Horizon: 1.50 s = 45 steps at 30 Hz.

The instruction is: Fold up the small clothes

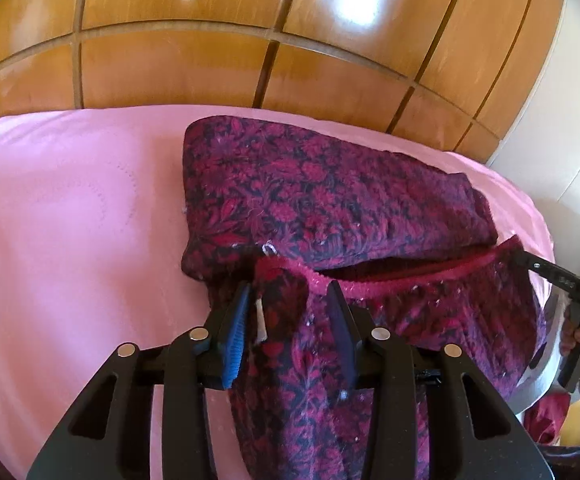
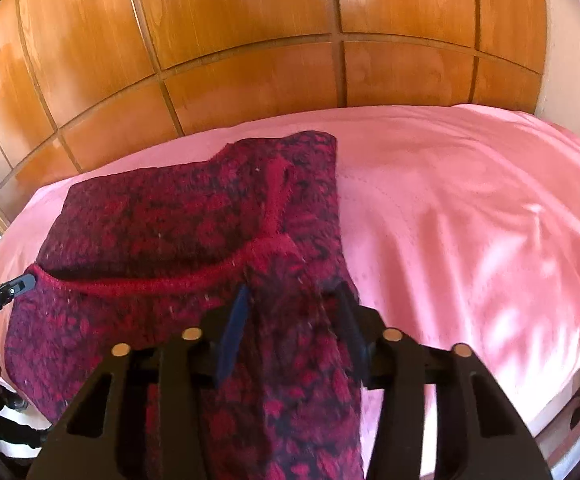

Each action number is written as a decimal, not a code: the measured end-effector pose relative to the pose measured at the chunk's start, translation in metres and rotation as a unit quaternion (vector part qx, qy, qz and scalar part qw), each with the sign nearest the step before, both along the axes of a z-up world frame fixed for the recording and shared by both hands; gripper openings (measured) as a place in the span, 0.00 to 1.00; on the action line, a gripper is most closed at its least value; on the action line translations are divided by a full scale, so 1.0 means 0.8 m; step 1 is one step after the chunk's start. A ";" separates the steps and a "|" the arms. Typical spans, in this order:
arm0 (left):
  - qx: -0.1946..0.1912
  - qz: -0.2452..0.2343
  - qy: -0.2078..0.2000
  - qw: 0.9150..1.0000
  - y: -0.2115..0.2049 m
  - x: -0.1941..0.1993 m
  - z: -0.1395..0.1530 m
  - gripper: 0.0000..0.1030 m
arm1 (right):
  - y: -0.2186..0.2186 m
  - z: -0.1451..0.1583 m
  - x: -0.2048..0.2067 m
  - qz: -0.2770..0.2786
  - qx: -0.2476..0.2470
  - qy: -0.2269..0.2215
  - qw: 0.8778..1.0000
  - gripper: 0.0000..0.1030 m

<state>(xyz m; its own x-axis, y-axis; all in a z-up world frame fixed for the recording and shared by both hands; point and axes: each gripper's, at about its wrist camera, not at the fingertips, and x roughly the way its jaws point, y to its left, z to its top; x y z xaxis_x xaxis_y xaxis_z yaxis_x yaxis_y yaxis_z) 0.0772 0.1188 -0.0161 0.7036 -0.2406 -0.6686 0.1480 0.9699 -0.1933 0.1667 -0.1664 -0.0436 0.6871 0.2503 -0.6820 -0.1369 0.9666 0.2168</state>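
A corner of the floral garment (image 1: pixel 290 200) is gripped between each half-closed tongs, left (image 1: pixel 290 300) and right (image 2: pixel 294 300), above the pink bed (image 1: pixel 69 220).

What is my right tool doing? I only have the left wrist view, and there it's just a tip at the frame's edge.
Observer: The right tool has a bunch of the garment filling the gap between its fingers, just past the red hem.
Operator: Anything on the bed beyond it?
Observer: No, the pink sheet on that side shows only sunlit patches.
Operator: Any trim on the folded part?
Observer: Yes, a red strip runs up it toward the far edge.
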 end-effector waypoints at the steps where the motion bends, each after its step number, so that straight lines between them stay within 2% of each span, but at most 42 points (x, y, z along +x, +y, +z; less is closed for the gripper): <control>1: 0.001 -0.001 0.000 1.000 -0.001 0.000 -0.001 0.17 | 0.004 -0.001 0.003 0.004 0.000 0.001 1.000 0.25; 3: 0.005 0.005 -0.015 1.000 -0.002 -0.008 0.003 0.12 | 0.008 -0.003 0.006 0.003 -0.004 0.005 1.000 0.17; 5: 0.016 0.009 -0.035 0.999 -0.004 -0.021 0.010 0.12 | 0.004 -0.004 0.004 0.001 0.001 0.004 1.000 0.16; 9: 0.017 0.018 -0.003 1.000 -0.001 -0.012 -0.007 0.13 | -0.001 -0.030 0.009 0.000 -0.004 0.032 0.999 0.17; 10: 0.016 0.021 0.007 1.000 -0.001 -0.007 -0.012 0.14 | 0.001 -0.035 0.009 0.000 -0.007 0.032 0.999 0.17; 13: -0.010 0.018 0.010 1.000 0.001 -0.003 -0.012 0.29 | 0.002 -0.039 0.011 -0.006 0.001 0.031 1.000 0.23; 15: -0.008 0.013 0.008 1.000 -0.002 -0.002 -0.010 0.29 | 0.002 -0.041 0.013 -0.010 0.001 0.033 0.999 0.27; 16: 0.005 0.008 0.006 1.000 -0.006 -0.001 -0.008 0.29 | 0.002 -0.042 0.015 -0.010 0.000 0.034 0.999 0.28; 20: 0.038 0.010 -0.006 0.999 -0.017 -0.004 -0.005 0.15 | 0.005 -0.043 0.015 -0.014 -0.002 0.032 0.999 0.28; 28: 0.071 0.015 -0.047 0.996 -0.035 -0.031 0.018 0.14 | 0.022 -0.026 -0.002 -0.002 -0.053 0.012 0.999 0.22; 37: 0.077 0.010 -0.073 0.994 -0.046 -0.050 0.029 0.14 | 0.014 -0.019 -0.021 0.014 -0.011 0.022 1.000 0.19; 42: 0.069 0.019 -0.056 0.996 -0.039 -0.038 0.014 0.14 | 0.016 -0.035 -0.009 0.025 -0.002 0.039 0.999 0.26; 45: 0.049 0.023 -0.033 0.998 -0.030 -0.028 0.004 0.27 | 0.018 -0.036 -0.007 0.024 0.001 0.037 0.999 0.34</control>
